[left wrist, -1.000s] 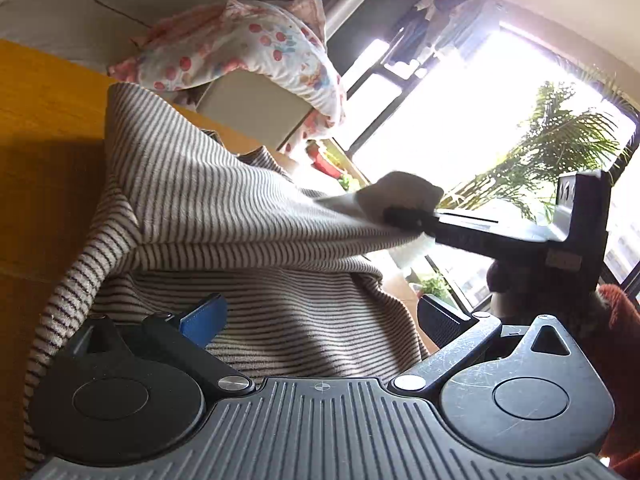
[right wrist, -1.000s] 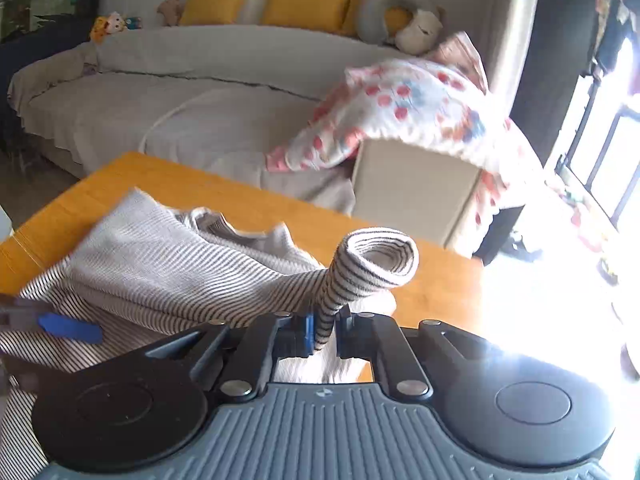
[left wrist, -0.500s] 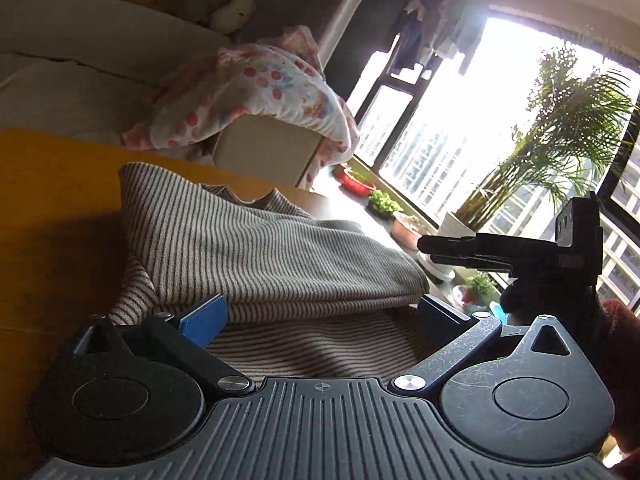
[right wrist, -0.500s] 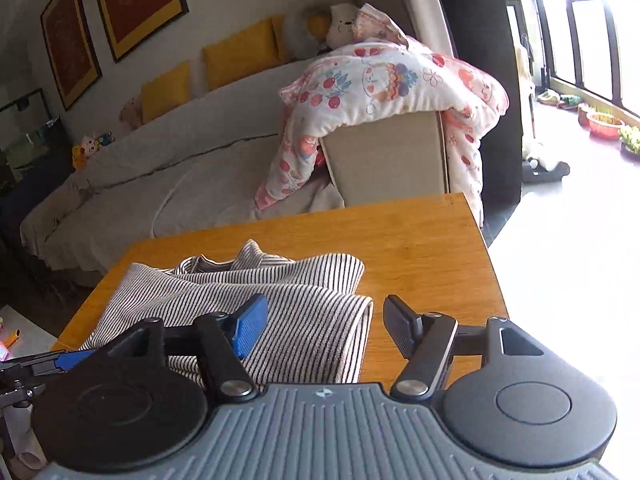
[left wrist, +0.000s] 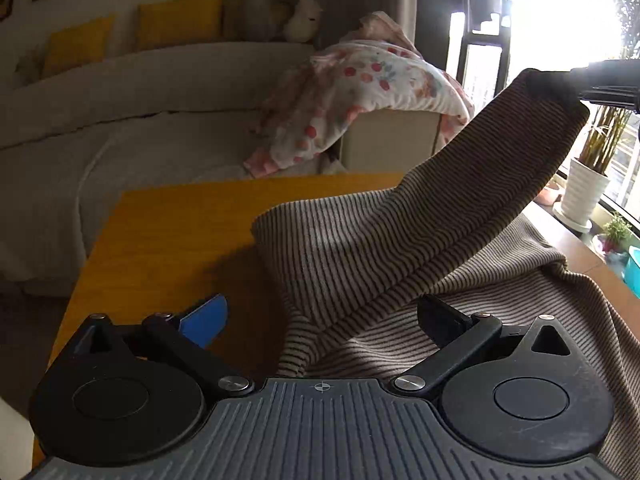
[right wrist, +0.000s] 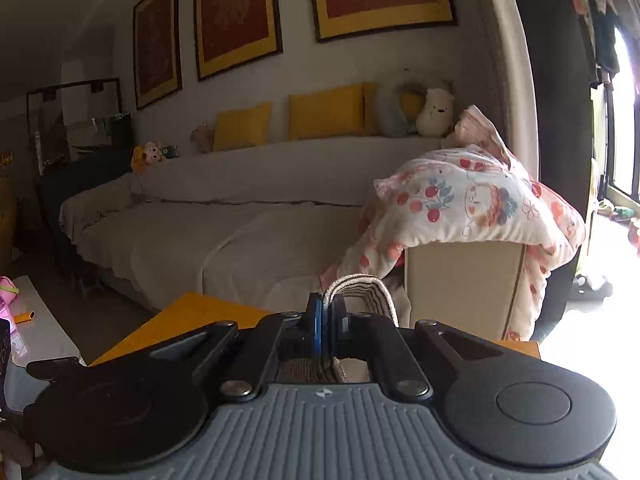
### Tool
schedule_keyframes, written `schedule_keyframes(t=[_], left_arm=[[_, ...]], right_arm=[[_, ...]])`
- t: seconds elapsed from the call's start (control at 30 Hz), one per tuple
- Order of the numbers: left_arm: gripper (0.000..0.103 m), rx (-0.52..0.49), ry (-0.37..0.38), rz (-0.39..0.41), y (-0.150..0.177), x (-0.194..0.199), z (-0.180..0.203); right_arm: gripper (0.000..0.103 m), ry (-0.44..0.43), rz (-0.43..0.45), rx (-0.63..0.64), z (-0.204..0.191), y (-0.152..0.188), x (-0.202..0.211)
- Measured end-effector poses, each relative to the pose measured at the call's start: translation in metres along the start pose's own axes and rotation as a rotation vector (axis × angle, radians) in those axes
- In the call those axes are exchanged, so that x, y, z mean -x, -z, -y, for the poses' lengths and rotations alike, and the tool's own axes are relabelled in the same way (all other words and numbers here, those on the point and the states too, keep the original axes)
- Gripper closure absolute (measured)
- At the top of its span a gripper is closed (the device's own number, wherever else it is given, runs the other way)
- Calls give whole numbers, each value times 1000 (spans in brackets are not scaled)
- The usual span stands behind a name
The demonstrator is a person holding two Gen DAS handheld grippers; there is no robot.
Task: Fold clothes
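A brown-and-white striped sweater lies on the yellow wooden table. My left gripper is open and empty, low over the sweater's near left edge. My right gripper is shut on the cuff of a sleeve. In the left wrist view that sleeve rises taut from the sweater up to the right gripper's fingers at the upper right.
A grey sofa with yellow cushions stands behind the table. A floral blanket hangs over its arm. A white potted plant and a bright window are at the right. A low white table is at the left.
My right gripper was open half a second ago; it has now shut on the sleeve cuff and lifted it high. My left gripper stays open and has turned left.
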State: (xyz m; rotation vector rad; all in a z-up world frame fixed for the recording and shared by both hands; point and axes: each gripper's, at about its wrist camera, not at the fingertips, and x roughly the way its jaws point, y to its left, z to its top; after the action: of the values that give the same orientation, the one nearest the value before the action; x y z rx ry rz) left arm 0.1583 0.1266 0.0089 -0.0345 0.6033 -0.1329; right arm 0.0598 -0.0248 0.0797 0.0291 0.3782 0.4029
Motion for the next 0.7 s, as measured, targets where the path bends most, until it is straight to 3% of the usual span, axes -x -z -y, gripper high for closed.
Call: schedule_keyframes(t=[0.13,0.23,0.33,0.4,0.5,0.57,0.63,0.7], left_arm=[[0,19,-4,0,1,8,-8],[0,61,131,24,-9,16,-8],[0,104,290,44,-23,19,-3],[0,97,322,49,-33,8,10],[0,71,316,40,-40,-19,31],[0,73,295,-25,-37,-44,42],[0,69,267,-88,-30,-65,49],[0,36,234,-74,-21,-71,55]], right_arm=[[98,84,-133,-25,21,38,-30],[94,177,-262,-49,42,84,-47],[69,182,-249,-134,57,90,-40],[58,173,-224,-170,60,82,-34],[37,154,-123,-125,43,64,-16],[15,75,-66,-148,33,57,-10],[10,-14,-56,-207,27,58,-12],[8,-41,-75,-249,25,67,-22]])
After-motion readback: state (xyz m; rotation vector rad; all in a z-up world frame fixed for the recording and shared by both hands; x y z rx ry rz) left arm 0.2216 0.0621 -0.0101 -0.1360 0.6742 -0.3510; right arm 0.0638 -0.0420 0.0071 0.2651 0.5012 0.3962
